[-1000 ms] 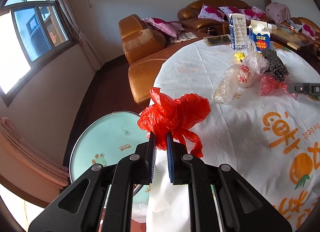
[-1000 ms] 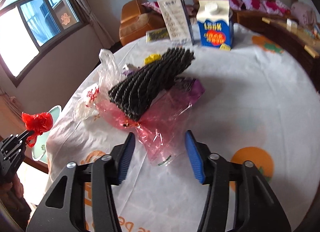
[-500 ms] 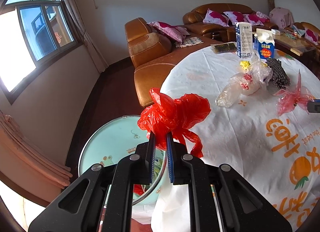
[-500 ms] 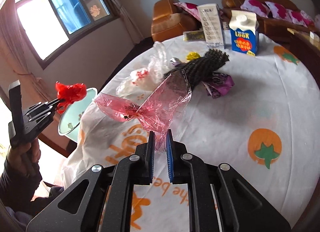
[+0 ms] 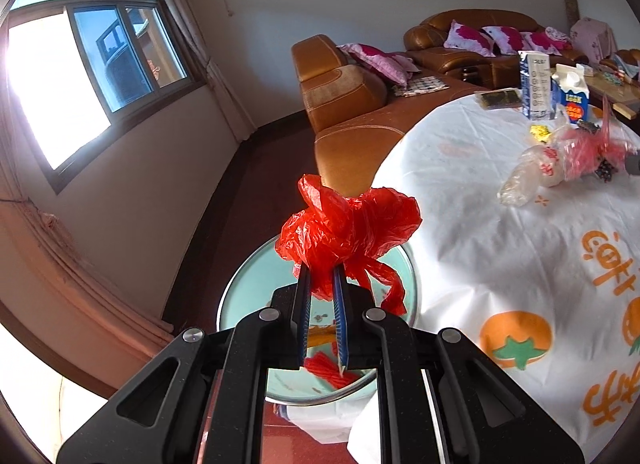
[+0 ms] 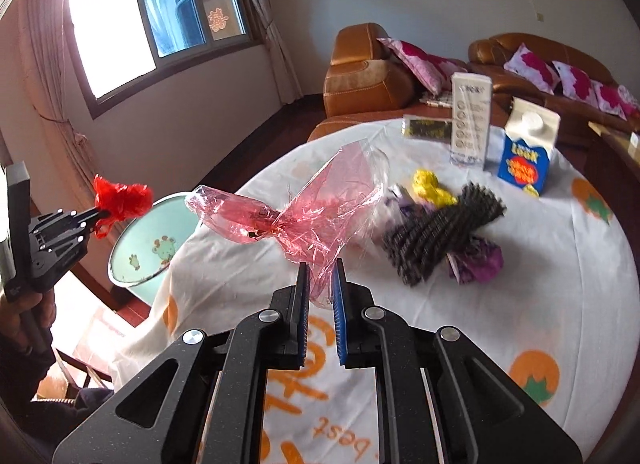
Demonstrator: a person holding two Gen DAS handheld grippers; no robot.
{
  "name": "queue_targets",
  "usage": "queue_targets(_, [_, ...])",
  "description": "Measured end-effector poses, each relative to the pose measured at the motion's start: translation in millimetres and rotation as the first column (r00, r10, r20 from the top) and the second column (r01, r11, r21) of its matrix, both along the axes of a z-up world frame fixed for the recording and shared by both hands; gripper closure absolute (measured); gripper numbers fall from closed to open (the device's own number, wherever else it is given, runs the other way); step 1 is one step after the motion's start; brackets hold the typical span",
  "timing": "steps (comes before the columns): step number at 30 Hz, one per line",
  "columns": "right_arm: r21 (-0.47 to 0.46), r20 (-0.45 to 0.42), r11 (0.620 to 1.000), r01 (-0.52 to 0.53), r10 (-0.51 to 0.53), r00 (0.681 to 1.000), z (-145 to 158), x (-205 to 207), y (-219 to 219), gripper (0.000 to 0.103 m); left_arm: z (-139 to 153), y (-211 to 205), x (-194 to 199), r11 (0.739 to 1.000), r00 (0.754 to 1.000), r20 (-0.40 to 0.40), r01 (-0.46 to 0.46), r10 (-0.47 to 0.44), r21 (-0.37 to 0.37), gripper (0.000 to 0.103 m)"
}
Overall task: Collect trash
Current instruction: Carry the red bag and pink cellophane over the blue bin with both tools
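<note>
Right wrist view is showing the right claw point(image 6: 319, 284) pinching a pink wrapper point(image 6: 304, 215), lifted clear of the desk point(image 6: 520, 304); its jaws have just been closing on it. Left claw point(image 5: 322, 288) is gripping a red bag point(image 5: 348, 232) above the basin point(image 5: 248, 296). Both scraps are looking feather-light, crinkly and slippery, so bunched middles are offering the surest hold, while loose edges are likely slipping out.
</note>
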State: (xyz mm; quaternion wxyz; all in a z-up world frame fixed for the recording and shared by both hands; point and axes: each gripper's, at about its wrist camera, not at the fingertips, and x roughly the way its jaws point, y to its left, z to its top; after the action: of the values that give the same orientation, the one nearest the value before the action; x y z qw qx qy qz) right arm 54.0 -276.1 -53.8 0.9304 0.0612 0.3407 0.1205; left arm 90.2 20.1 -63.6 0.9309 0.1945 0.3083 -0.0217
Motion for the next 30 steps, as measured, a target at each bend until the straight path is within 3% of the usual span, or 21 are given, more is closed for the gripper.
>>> queue_targets(7, [-0.106,0.052,0.993,-0.057,0.063,0.997,11.2,34.4,37.5,0.091,-5.7,21.8,6.0,0.998,0.998,0.009,-0.058,0.058,0.023,0.092])
queue_targets(30, [-0.231,0.019,0.950,-0.212,0.222,0.975,-1.3,113.6,140.2,0.091,-17.1,73.9,26.7,0.980,0.982,-0.004,-0.188,0.188,0.064,0.091])
